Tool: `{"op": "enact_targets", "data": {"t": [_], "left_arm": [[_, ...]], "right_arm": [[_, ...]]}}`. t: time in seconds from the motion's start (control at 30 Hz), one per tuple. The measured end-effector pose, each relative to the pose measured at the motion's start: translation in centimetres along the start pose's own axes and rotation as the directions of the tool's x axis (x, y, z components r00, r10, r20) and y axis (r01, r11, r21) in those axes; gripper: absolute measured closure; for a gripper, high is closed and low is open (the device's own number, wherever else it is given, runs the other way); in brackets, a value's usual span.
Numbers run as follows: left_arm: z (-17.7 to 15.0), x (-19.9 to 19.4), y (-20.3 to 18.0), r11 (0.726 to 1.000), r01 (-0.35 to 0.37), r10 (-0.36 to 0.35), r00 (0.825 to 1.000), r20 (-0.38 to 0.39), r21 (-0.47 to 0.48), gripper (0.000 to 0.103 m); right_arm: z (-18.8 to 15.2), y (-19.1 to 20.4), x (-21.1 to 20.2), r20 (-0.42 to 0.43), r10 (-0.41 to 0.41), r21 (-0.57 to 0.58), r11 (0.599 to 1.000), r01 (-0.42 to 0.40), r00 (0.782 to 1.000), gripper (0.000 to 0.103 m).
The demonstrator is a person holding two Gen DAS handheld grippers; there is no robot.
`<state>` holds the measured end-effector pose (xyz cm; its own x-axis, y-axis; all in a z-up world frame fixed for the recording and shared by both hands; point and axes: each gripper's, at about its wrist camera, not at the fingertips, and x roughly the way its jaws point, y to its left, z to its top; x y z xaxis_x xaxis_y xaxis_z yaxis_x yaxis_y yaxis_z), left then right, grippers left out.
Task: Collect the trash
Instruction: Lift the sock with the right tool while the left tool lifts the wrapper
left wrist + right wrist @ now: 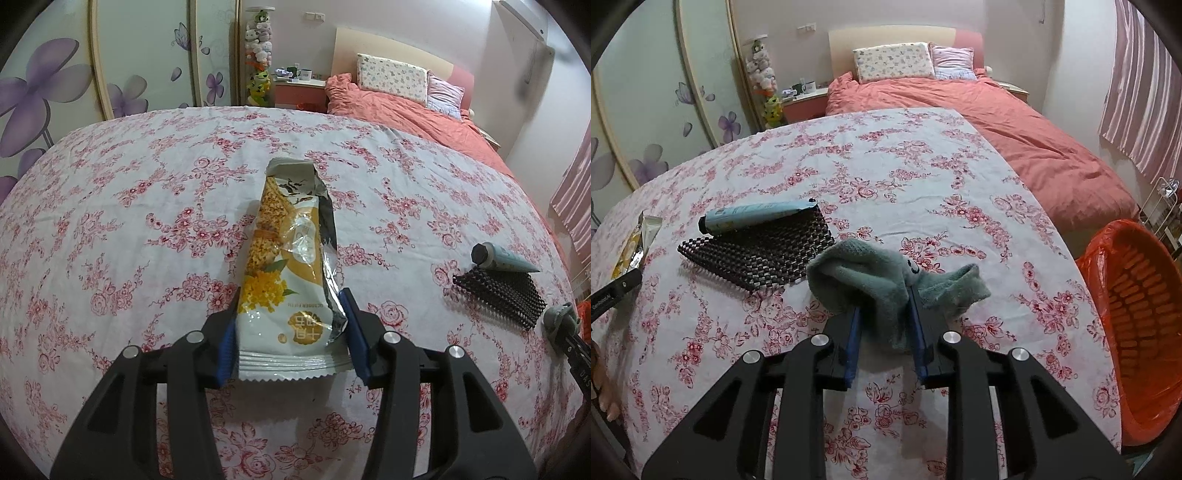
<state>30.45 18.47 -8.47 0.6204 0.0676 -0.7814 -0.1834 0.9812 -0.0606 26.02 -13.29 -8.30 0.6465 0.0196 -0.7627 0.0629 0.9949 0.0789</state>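
A torn yellow and white snack wrapper (pixel 291 258) lies on the flowered cloth (pixel 110 221), pointing away from me. My left gripper (pixel 290 299) is shut on its near end, with a blue pad pressed to each side edge. The wrapper (pixel 635 243) also shows at the far left of the right wrist view. A grey-green sock (pixel 886 280) sits bunched between the jaws of my right gripper (pixel 884 306). These jaws stand slightly apart, so the grip looks loose. The sock's ends flop over both fingertips and hide them. In the left wrist view the sock (pixel 561 317) appears at the right edge.
An orange basket (pixel 1108 243) lined with an orange bag stands off the table's right edge. A pale blue tube (pixel 757 216) rests on a black woven mat (pixel 764 254) left of the sock. A bed with a pink cover (pixel 1034 147) lies beyond the table.
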Motion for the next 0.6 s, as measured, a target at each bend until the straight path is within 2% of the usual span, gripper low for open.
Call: {"op": "enact_targets", "data": {"t": [0.6], "left_arm": [[-0.02,-0.04,-0.08,1.000,0.009,-0.009,1.000,0.001,-0.003,0.051]], "right_arm": [[0.05,-0.15,0.02,0.000,0.017,0.012,1.000,-0.017,1.000,0.078]]}}
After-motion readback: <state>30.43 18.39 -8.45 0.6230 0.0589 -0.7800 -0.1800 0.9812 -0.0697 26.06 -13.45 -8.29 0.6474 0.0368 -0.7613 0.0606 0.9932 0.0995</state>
